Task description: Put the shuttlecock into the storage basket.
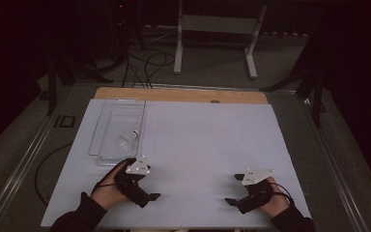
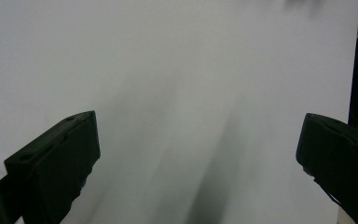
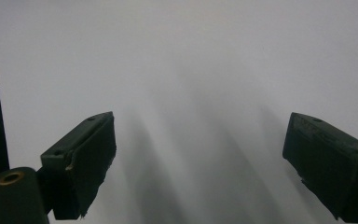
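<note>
A white shuttlecock (image 1: 128,139) lies inside a clear plastic tray (image 1: 118,112) on the left part of the white board (image 1: 207,140). Just in front of the tray's near end, my left gripper (image 1: 147,181) is held low over the board, open, its jaws turned to the right. My right gripper (image 1: 233,189) is near the front right, open, with its jaws turned to the left. In the left gripper view the left gripper (image 2: 198,140) has bare white board between its wide-apart jaws. The right gripper (image 3: 199,140) in its own view shows the same.
A wooden strip (image 1: 181,94) runs along the table's far edge. Beyond it, on the floor, stand a white frame (image 1: 217,29), loose cables (image 1: 145,65) and dark stands at both sides. The board's front edge is close under both hands.
</note>
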Tool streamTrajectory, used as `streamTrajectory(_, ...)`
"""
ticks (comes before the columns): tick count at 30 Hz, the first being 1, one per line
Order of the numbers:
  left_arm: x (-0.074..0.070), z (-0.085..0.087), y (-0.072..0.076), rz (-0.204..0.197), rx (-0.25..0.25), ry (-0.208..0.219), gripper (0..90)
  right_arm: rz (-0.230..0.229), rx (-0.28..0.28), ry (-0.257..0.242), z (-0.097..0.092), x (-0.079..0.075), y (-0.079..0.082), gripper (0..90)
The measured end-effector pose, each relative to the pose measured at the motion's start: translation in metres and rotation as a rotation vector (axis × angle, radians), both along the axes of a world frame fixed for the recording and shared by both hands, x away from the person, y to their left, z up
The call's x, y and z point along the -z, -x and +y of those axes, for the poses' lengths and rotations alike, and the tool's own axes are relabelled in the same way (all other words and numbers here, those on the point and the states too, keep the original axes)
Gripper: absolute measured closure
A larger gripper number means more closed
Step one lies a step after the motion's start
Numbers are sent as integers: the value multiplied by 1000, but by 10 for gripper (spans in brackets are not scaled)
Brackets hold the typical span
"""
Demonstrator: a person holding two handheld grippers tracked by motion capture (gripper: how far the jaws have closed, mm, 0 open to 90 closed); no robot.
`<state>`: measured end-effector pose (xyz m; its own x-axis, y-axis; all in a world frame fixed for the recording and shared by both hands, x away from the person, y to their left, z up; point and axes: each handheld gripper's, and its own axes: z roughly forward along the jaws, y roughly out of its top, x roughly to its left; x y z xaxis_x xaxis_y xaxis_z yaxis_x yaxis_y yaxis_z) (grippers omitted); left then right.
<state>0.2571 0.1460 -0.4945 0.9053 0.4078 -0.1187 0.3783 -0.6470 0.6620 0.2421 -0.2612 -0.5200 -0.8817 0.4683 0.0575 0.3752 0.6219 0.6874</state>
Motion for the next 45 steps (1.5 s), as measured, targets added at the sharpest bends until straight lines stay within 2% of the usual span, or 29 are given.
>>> streamTrajectory(6, 7, 10, 3, 8, -28, 17, 1, 2, 0, -2, 0, 0, 0, 94)
streamTrajectory(8, 8, 16, 5, 4, -49, 42, 1, 2, 1, -2, 0, 0, 0, 94)
streamTrajectory(14, 10, 29, 10, -2, -65, 88, 2, 1, 1, 0, 0, 0, 0, 94)
streamTrajectory(17, 11, 33, 13, -7, -69, 84, 1, 1, 3, 0, -1, 0, 0, 94)
streamTrajectory(22, 15, 41, 15, -6, -104, 81, 1, 0, 6, 1, -2, 0, 0, 94)
streamTrajectory(26, 17, 47, 15, 9, -118, 113, 1, 0, 5, 1, -2, 0, 1, 94)
streamTrajectory(36, 22, 52, 18, 14, -144, 118, 2, -4, 6, 7, -2, 0, 1, 94)
streamTrajectory(45, 25, 53, 22, 28, -207, 136, 2, -6, 11, 1, -4, -1, 0, 94)
